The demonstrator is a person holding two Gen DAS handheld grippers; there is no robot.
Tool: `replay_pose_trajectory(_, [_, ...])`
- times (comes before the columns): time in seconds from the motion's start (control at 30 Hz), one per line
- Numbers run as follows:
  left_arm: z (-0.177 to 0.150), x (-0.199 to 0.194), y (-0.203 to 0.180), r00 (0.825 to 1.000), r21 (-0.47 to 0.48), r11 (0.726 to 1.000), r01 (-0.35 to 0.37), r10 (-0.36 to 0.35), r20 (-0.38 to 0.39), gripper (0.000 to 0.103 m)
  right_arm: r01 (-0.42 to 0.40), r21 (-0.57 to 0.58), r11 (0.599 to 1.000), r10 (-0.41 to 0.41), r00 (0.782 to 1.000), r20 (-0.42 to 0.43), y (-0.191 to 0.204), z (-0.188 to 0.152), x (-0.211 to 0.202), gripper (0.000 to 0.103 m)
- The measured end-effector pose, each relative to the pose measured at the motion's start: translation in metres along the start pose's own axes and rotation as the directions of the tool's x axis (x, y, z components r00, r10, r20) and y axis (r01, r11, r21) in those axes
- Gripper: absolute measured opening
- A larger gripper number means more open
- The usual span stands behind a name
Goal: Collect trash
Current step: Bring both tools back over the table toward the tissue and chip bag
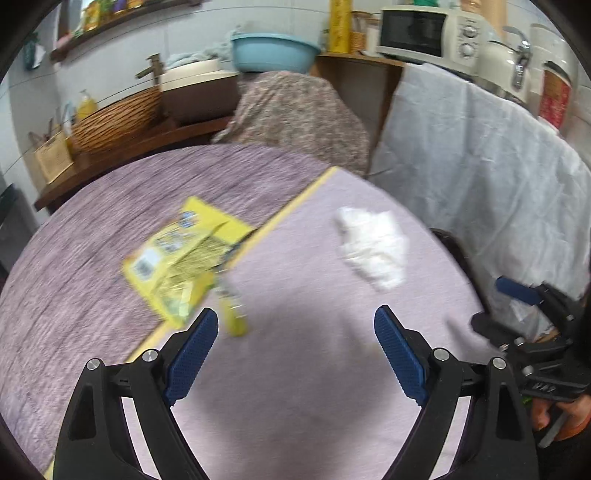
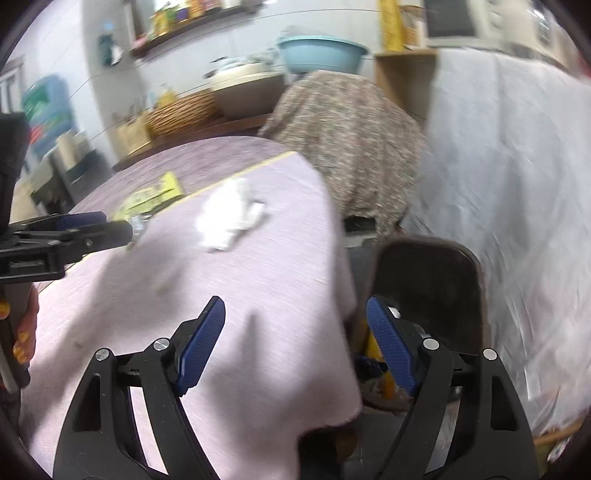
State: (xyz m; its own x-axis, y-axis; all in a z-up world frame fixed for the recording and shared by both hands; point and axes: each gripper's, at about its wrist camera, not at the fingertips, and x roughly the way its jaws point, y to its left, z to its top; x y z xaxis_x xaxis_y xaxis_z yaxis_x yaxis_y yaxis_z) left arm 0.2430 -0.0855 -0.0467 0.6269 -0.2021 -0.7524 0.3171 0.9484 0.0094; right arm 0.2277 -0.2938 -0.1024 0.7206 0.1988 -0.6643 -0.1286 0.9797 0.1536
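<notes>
Both the left gripper [image 1: 295, 325] and the right gripper [image 2: 295, 314] hang wide and empty over the tabletop [image 1: 295, 406]; the crumpled tissue [image 1: 373, 251] lies centre-right, the yellow wrapper [image 1: 181, 258] centre-left; I'd drop squarely over the tissue before pinching.

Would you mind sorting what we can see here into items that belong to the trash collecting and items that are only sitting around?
Belongs to the job:
yellow wrapper
crumpled white tissue
dark bin
left gripper, open
right gripper, open

Just lying about:
blue basin
wicker basket
microwave
white cloth
</notes>
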Motion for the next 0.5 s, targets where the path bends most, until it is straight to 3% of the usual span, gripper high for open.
replay_pose_trajectory(0.17, [-0.007, 0.002, 0.039, 0.999, -0.033, 0.998, -0.049, 0.049, -0.018, 0.085, -0.04, -0.108, 0.993, 0.036, 0.999, -0.039, 0.034, 0.026, 0.018, 0.079])
replay_pose_trajectory(0.4, [-0.002, 0.016, 0.062, 0.996, -0.035, 0.997, -0.071, 0.069, -0.049, 0.085, -0.008, -0.197, 0.98, -0.012, 0.995, -0.097, 0.062, 0.063, 0.062, 0.079])
replay_pose_trajectory(0.5, [0.003, 0.023, 0.059, 0.995, -0.012, 0.996, -0.088, 0.087, -0.051, 0.085, 0.035, -0.228, 0.973, -0.069, 0.988, -0.141, 0.066, 0.069, 0.087, 0.075])
